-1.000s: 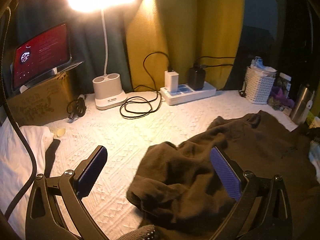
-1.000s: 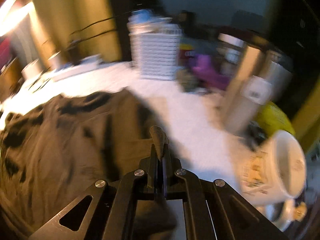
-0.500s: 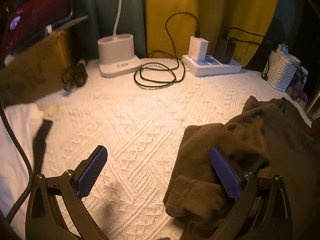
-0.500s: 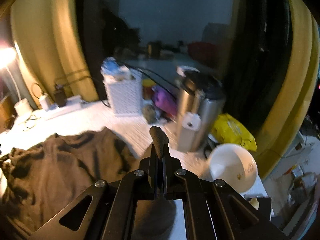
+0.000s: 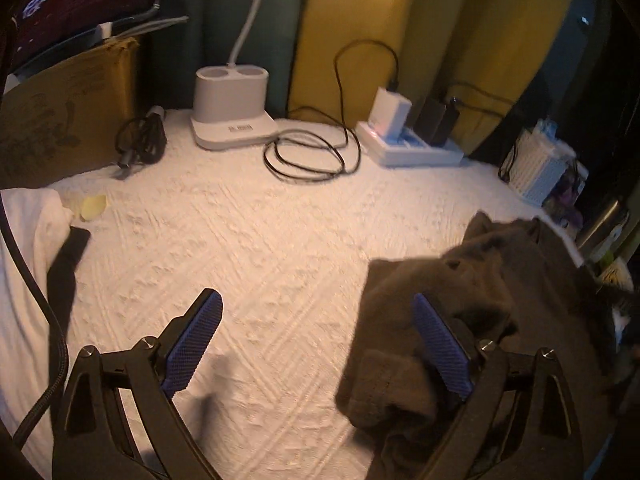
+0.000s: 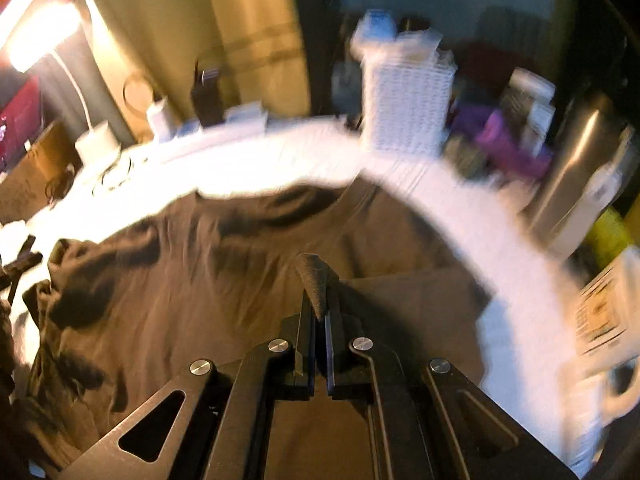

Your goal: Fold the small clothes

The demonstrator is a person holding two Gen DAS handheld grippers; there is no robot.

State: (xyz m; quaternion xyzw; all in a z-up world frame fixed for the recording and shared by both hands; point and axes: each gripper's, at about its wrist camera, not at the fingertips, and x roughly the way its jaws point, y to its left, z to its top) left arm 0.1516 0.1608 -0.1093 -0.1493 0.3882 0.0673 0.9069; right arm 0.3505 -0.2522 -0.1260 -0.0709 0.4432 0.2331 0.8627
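A dark brown garment [image 5: 480, 300] lies crumpled on the white textured cloth [image 5: 280, 260], at the right of the left wrist view. My left gripper [image 5: 320, 344] is open; its right blue pad [image 5: 440, 348] rests against the garment's bunched edge, its left pad [image 5: 192, 340] is over bare cloth. In the right wrist view the same garment [image 6: 240, 280] is spread wide below. My right gripper [image 6: 318, 308] is shut on a pinch of the brown fabric, which sticks up between the jaws.
At the back stand a white lamp base [image 5: 232, 120], a coiled black cable [image 5: 308, 160] and a power strip with chargers [image 5: 412, 144]. A cardboard box [image 5: 64, 128] is at left, white fabric [image 5: 24, 240] below it. A white basket [image 6: 404, 108] and steel flask [image 6: 576, 176] stand at right.
The right gripper, still shut on the fabric, has swung down from a raised position to low over the garment. The left gripper has shifted slightly; the garment's edge has bunched further right.
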